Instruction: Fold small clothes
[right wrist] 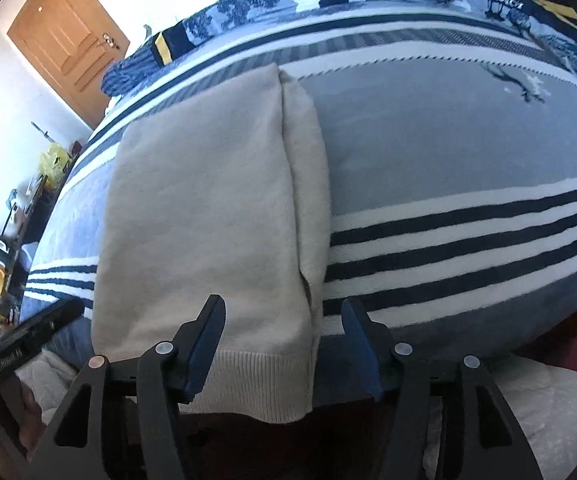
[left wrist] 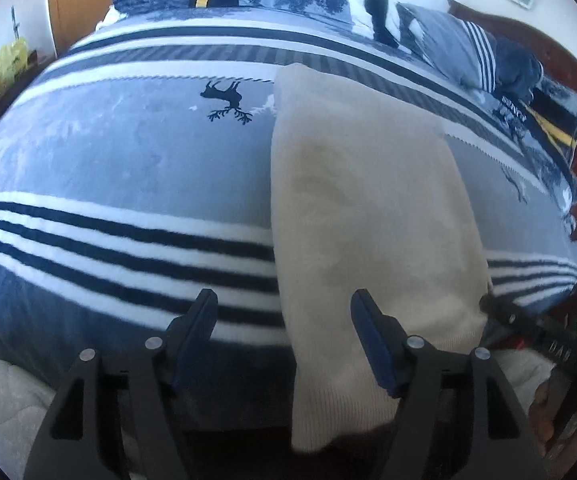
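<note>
Where the striped blue bed (left wrist: 120, 184) meets its far pillows, upside-down white lettering on a dark band is too blurred to read. Folded long, the cream sweater (right wrist: 208, 208) lies across the bed, its ribbed hem hanging over the near edge. Both left gripper (left wrist: 284, 312) and right gripper (right wrist: 282, 316) stand apart, empty; faint print on the left gripper's body stays unreadable.
</note>
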Action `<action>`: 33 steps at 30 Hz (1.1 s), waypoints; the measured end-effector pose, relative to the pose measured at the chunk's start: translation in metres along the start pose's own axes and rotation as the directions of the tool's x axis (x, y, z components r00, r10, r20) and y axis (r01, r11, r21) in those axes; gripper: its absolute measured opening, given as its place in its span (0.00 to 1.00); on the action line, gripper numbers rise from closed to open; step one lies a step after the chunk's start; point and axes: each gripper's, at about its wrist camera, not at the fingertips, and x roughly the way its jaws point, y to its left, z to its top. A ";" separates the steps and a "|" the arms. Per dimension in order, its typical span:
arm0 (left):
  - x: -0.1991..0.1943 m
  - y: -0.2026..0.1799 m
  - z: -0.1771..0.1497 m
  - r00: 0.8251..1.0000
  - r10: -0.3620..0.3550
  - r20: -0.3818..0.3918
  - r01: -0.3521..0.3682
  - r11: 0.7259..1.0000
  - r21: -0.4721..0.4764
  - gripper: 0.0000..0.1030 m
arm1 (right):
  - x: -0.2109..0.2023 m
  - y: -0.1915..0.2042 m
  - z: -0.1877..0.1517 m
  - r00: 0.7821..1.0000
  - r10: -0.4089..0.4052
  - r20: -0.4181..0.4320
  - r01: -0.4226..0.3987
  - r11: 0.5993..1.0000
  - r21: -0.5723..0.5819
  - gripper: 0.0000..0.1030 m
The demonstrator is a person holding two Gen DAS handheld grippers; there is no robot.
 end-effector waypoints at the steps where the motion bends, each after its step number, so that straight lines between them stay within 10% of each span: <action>1: 0.008 0.003 0.002 1.000 -0.016 -0.015 0.016 1.000 -0.025 0.66 | 0.005 0.000 0.001 1.000 0.003 -0.016 -0.003 1.000 0.000 0.63; 9: 0.013 0.012 0.021 0.997 -0.077 0.006 0.077 0.995 -0.068 0.67 | 0.018 0.002 0.020 0.999 -0.021 -0.038 0.020 0.999 -0.035 0.66; 12: 0.022 0.013 0.049 0.996 -0.086 0.014 0.086 0.993 -0.076 0.69 | 0.014 -0.001 0.050 0.999 0.028 -0.016 -0.029 0.999 -0.027 0.86; 21: 0.096 0.023 0.131 0.973 -0.223 -0.059 0.209 0.960 -0.188 0.69 | 0.092 -0.016 0.161 0.993 0.069 -0.099 -0.071 0.997 -0.017 0.86; 24: 0.115 0.028 0.137 0.947 -0.308 -0.091 0.274 0.922 -0.273 0.40 | 0.117 -0.027 0.171 0.973 0.174 -0.153 -0.167 0.984 0.062 0.64; 26: 0.107 0.025 0.138 0.938 -0.338 -0.079 0.308 0.915 -0.260 0.27 | 0.119 -0.024 0.170 0.961 0.223 -0.164 -0.216 0.975 0.055 0.32; 30: 0.065 0.025 0.150 0.918 -0.397 0.000 0.387 0.895 -0.222 0.25 | 0.099 -0.012 0.169 0.960 0.246 -0.136 -0.244 0.969 0.028 0.21; 33: 0.056 0.033 0.171 0.937 -0.349 0.030 0.346 0.906 -0.245 0.26 | 0.079 0.005 0.179 0.956 0.280 -0.084 -0.281 0.960 0.003 0.20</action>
